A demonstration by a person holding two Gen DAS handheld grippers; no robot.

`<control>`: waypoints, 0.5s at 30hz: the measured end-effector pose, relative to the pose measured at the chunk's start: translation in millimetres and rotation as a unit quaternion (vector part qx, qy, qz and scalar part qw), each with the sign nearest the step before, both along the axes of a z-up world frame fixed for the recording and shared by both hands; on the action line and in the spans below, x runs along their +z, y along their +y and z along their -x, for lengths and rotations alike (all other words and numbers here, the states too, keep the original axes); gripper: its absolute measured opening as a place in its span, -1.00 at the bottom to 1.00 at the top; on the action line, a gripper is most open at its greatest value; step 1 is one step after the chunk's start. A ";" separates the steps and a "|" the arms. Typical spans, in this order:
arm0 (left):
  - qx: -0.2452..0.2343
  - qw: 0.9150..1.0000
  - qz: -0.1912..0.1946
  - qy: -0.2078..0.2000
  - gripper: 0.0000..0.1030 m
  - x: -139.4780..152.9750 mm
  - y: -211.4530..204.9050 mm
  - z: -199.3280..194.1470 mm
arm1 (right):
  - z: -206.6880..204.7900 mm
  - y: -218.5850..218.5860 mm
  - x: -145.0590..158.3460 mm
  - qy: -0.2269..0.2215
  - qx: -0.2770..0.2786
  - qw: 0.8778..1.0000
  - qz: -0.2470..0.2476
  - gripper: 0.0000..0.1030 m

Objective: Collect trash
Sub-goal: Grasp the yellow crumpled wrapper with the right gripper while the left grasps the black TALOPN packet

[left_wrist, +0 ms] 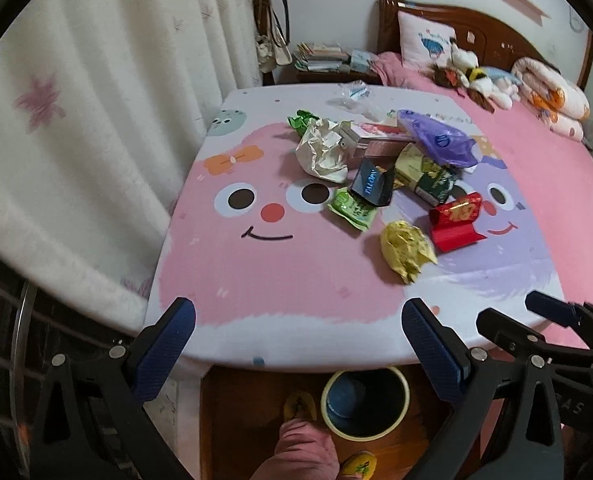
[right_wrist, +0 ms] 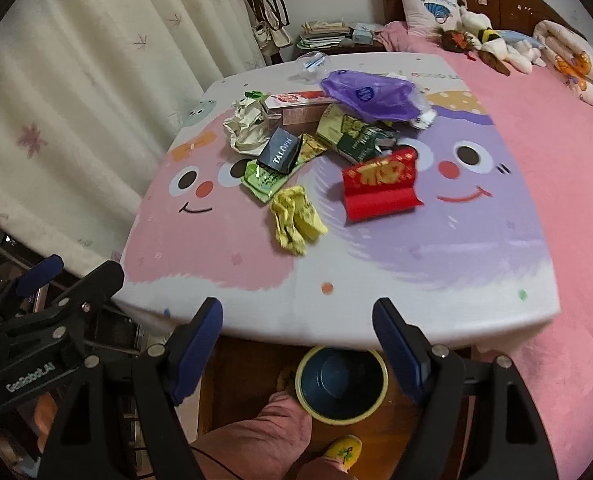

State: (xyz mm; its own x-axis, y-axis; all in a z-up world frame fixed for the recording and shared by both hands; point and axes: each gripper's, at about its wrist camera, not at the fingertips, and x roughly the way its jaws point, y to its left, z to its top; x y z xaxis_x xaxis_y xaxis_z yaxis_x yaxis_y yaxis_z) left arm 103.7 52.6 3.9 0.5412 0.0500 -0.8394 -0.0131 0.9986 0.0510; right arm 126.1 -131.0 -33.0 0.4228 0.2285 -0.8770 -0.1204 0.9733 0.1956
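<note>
Both cameras look down from the near edge of the table (left_wrist: 280, 280), side by side, sharing the trash pile (right_wrist: 320, 148).

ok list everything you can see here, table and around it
table: 1, pink and purple cartoon top, centre
yellow wrapper: 1, yellow, nearest of the pile
red packet: 1, red and gold, right of yellow wrapper
black box: 1, black, mid pile
green packet: 1, green, under black box
crumpled paper: 1, cream, left of pile
purple bag: 1, purple, far side of pile
bin: 1, dark with yellow rim, floor below near table edge
bed: 1, pink, right
curtain: 1, cream, left
left gripper: 1, black, blue fingers, open
right gripper: 1, same, open
</note>
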 end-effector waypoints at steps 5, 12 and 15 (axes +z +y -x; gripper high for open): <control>-0.014 0.999 0.001 0.040 0.98 -20.9 15.0 -38.4 | -45.8 15.3 -29.7 0.025 -0.002 1.000 0.005 0.51; -0.039 0.997 -0.002 0.072 0.98 -45.3 32.8 -82.2 | -95.0 37.2 -69.3 0.057 -0.011 0.998 0.023 0.50; -0.056 0.995 0.001 0.080 0.98 -51.8 34.5 -102.0 | -106.2 44.8 -83.2 0.070 -0.013 0.997 0.034 0.36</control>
